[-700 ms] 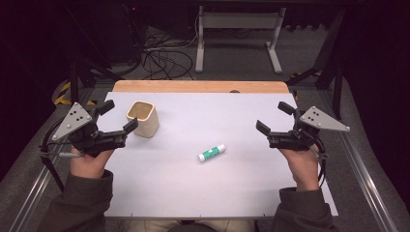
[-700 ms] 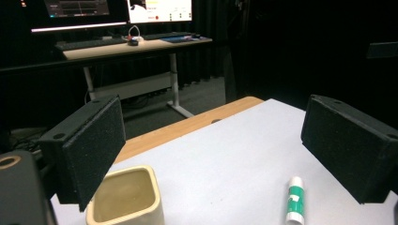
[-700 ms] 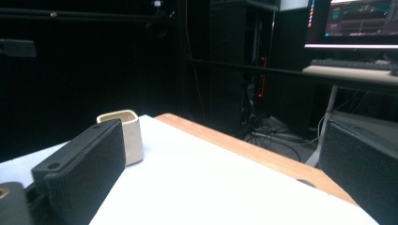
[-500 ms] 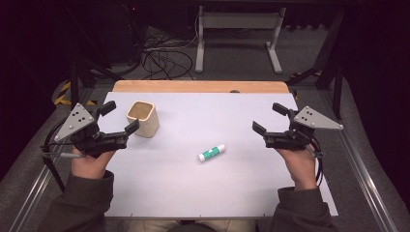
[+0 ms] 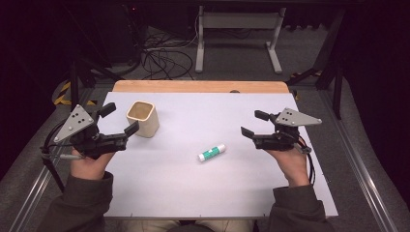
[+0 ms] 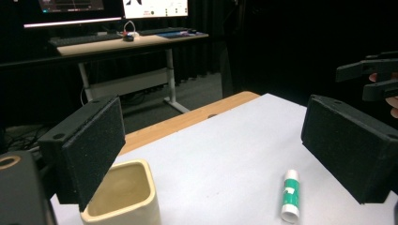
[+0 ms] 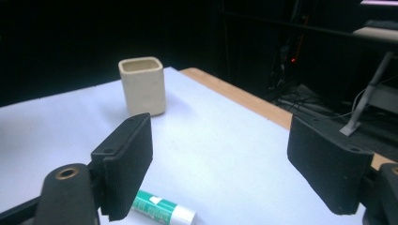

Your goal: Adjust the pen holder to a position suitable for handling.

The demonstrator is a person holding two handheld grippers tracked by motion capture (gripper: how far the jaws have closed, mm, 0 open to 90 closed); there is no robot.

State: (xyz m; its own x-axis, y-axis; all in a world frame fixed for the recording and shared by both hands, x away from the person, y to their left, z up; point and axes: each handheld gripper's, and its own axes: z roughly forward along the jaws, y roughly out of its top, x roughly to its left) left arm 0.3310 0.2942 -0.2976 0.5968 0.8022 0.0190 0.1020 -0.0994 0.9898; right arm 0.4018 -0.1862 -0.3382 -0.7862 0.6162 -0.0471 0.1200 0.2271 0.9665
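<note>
The table (image 5: 193,193) carries a white sheet that leaves a wooden strip bare along the far edge; dark floor and cables lie beyond it. Most of the sheet is bare, with wide room in front of the cup and between the two grippers.

One cup (image 5: 143,118) stands upright, toward the far left of the sheet (cream, squarish, open at the top). In the left gripper view its inside (image 6: 119,192) looks empty, as far as the near jaw lets one see.

Two grippers are held just above the sheet. The left gripper (image 5: 119,120) sits just left of the cup, jaws spread wide and holding nothing, the nearer jaw tip close beside the cup wall. The right gripper (image 5: 254,123) hovers well to the cup's right, jaws likewise apart and empty.

One glue stick (image 5: 212,152) lies flat, right of the cup and nearer the person, between the grippers, touching neither.
</note>
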